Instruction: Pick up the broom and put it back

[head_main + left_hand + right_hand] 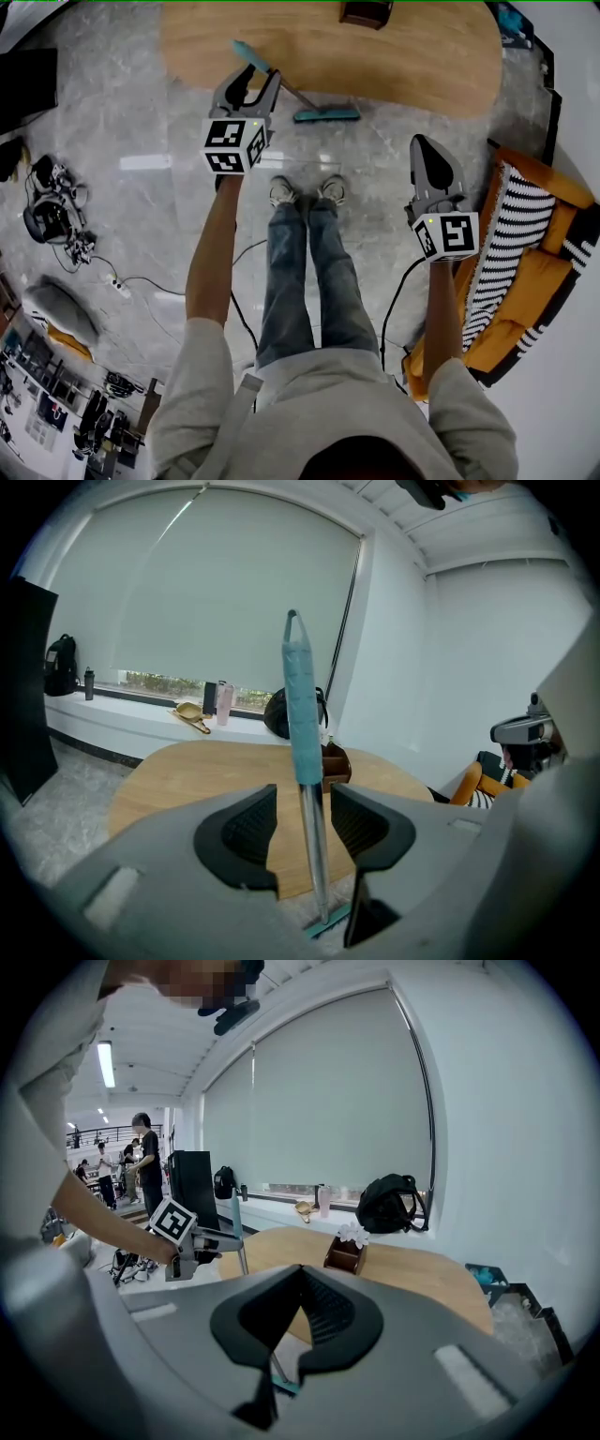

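The broom [326,115] stands with its teal head on the floor at the edge of the wooden table [403,56], its handle leaning up to the left. My left gripper [251,82] has its jaws on either side of the handle. In the left gripper view the metal pole and teal grip of the broom [302,705] run upright between the jaws of the left gripper [305,803], with a gap on each side, so the jaws are open. My right gripper [424,145] hangs to the right, shut and holding nothing. The right gripper view shows the right gripper [300,1274] and the broom [241,1246].
A small wooden box [366,13] with a white flower [353,1233] sits on the table. An orange sofa with a striped cushion [534,253] is at the right. Cables and gear [56,220] lie on the floor at the left. The person's feet [305,192] are just behind the broom.
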A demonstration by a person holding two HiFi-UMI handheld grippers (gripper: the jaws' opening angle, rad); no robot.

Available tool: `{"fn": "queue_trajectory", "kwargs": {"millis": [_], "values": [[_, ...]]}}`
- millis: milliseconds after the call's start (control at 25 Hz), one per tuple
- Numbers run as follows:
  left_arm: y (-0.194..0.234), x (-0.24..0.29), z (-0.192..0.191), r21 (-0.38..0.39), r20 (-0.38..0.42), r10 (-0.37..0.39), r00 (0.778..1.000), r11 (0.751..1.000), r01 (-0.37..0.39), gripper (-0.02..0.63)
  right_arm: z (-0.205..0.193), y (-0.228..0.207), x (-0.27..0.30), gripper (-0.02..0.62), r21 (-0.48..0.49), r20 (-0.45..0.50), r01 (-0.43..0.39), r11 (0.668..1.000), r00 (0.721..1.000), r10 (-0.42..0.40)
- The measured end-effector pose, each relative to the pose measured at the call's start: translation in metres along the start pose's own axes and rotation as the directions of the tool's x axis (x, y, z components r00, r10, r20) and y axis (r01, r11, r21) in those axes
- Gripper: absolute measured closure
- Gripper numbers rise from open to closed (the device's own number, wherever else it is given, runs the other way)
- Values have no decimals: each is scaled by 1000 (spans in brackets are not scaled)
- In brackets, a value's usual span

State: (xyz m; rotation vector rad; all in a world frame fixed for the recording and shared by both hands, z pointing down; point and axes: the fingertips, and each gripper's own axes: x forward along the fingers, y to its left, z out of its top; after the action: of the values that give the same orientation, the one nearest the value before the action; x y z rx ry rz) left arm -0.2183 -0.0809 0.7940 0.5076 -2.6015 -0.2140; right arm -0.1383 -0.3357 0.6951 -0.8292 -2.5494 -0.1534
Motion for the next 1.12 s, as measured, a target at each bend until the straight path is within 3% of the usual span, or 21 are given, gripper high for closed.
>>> {"fn": "queue_trajectory", "kwargs": {"millis": [280,560,840,1120], "values": [[4,-37,-1,-19,16,43,999,999,-42,430,8,5,-3,594,8,13,7,1000,1000,-7],[-1,-92,23,6,53,99,994,995,-99,601,31,10,-4,594,11,45,21,1000,999,-22],[-16,-125,72,23,97,94,991,995,-97,603,59,10,-20,594,47,100,58,997,993,-62],[-36,-161,141,30,149,95,984,994,-101,603,117,-6,-48,594,73,167,105,992,979,-116]]}}
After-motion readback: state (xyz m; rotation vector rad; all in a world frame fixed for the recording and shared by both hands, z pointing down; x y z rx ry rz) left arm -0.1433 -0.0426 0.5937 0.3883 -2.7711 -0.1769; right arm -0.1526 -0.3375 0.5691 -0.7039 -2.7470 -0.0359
